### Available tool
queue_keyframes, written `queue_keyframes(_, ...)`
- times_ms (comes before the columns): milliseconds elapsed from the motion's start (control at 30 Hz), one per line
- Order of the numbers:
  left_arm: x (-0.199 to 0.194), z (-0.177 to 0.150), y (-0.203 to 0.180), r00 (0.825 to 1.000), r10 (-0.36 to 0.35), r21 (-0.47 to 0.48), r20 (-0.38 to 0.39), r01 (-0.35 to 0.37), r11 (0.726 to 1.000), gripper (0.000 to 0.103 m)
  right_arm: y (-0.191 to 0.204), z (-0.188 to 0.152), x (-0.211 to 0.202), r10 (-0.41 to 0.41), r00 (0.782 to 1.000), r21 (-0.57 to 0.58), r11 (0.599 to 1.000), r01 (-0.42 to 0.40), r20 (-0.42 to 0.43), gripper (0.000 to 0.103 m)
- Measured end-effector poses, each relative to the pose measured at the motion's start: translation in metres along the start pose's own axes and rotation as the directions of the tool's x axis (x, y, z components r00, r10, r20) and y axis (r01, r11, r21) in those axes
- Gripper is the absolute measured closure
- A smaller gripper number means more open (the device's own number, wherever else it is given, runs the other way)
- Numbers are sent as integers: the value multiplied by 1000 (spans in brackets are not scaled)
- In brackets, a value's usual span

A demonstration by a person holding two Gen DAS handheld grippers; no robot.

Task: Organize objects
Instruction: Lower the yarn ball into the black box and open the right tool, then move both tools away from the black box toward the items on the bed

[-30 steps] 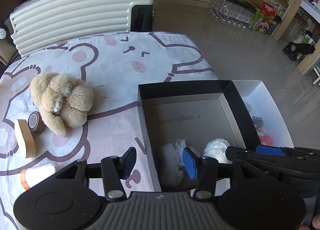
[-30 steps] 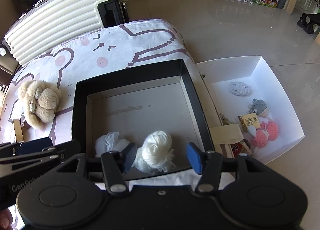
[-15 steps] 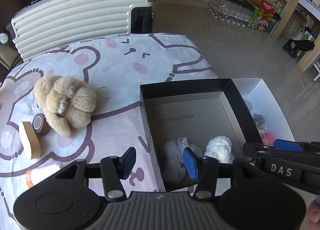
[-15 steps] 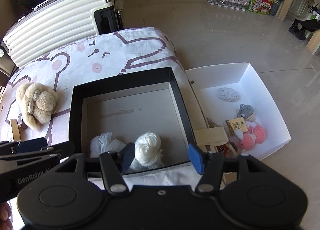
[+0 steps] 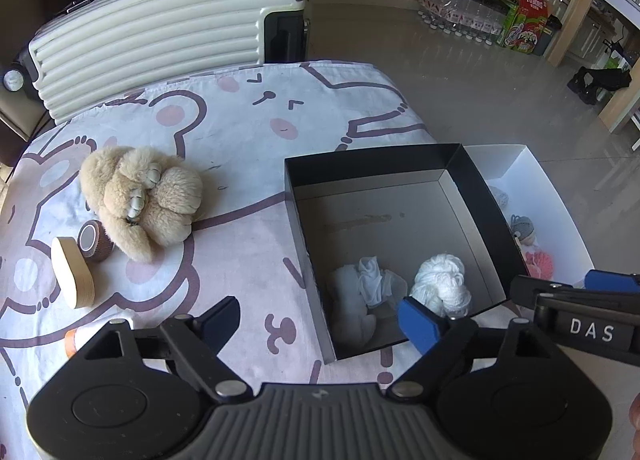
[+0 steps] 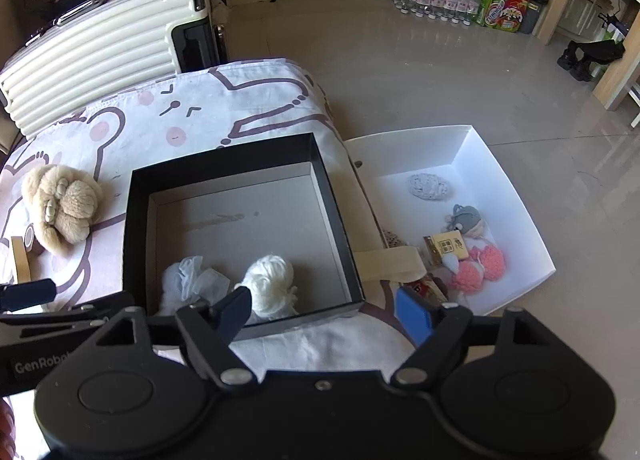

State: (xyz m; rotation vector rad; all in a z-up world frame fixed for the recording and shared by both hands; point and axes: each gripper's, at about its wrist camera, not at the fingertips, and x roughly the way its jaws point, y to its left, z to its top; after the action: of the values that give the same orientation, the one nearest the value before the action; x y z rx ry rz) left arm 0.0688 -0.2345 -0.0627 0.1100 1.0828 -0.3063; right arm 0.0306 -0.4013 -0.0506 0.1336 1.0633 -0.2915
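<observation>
- Black box (image 5: 472,180) sits at the table's right edge, its far half bare; a white box (image 6: 516,196) stands just beyond that edge.
- White yarn ball (image 5: 442,284) and crumpled white cloth (image 5: 370,284) lie in its near corner.
- Left hand-held gripper (image 5: 320,318) has just been opening, empty, above the cloth.
- Right hand-held gripper (image 6: 328,308) has likewise been opening, empty, yarn just left of centre.

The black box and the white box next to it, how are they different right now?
The black box sits on the cartoon-print cloth; the white box sits off the cloth's edge, to its right in the right wrist view. The black box holds two white items, a mesh bundle and a yarn ball; the white box holds more, smaller things, including pink pompoms and a grey knitted piece. Both are open-topped, with no lid.
</observation>
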Motion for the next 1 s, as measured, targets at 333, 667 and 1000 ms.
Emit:
queue_keyframes(333,-2,-7,4,1000,22,-10,-22,-22,1000,1,-7,-7,-2,-30,999,1,1000,30,-10,7)
queue_keyframes(667,0,-10,10,998,54,-17,-36,-55,998,0,-5,-12,-6,-34,999,-26,999,34,20,0)
queue_keyframes(1000,0,-11,17,998,59,-36,-34,-60,998,0,-9,-13,-7,-37,999,-11,999,37,15,0)
